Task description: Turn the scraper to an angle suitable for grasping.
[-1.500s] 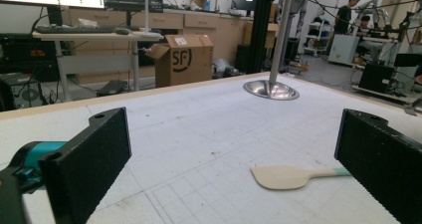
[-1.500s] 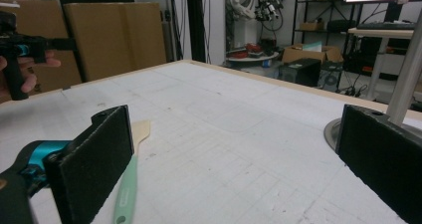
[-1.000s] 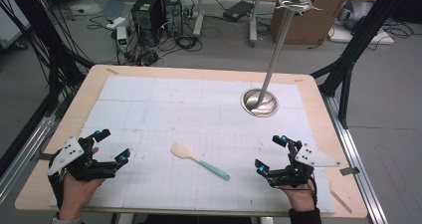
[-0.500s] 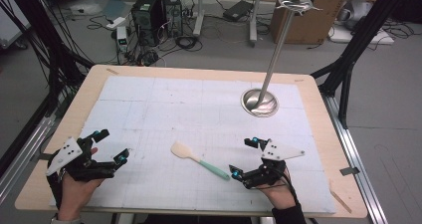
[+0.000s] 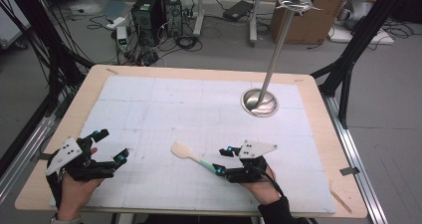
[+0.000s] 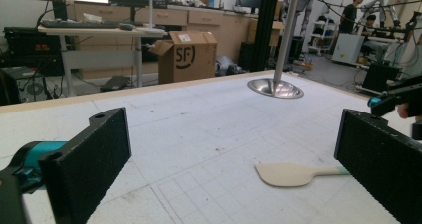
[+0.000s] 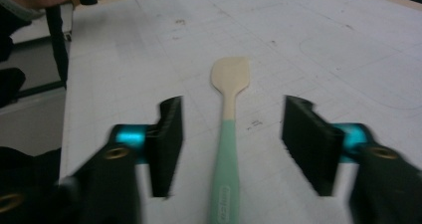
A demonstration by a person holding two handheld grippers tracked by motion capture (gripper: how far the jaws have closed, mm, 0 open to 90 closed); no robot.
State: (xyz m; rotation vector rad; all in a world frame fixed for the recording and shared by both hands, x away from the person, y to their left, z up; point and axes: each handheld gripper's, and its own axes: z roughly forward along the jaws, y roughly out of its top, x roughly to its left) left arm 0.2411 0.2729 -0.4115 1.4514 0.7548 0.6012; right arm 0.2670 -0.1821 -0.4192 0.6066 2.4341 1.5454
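Note:
A spatula (image 5: 185, 153) with a cream blade and a teal handle lies flat on the white mat near the front middle. My right gripper (image 5: 221, 160) is at its handle end. In the right gripper view the handle (image 7: 226, 149) runs up between the two black pads, with a gap on each side. Those jaws have just been closing around the handle without touching it. My left gripper (image 5: 113, 145) rests open at the front left, with nothing between its pads (image 6: 87, 157). The spatula (image 6: 288, 174) lies ahead of it to the right.
A metal pole on a round shiny base (image 5: 259, 103) stands at the back right of the gridded mat (image 5: 199, 104). The wooden table edge (image 5: 199, 72) frames the mat. Beyond the table are a cardboard box (image 6: 186, 55) and desks.
My right gripper has slid left along the front of the mat up to the spatula's handle, and its jaws have narrowed around it. The left gripper and the spatula have stayed put.

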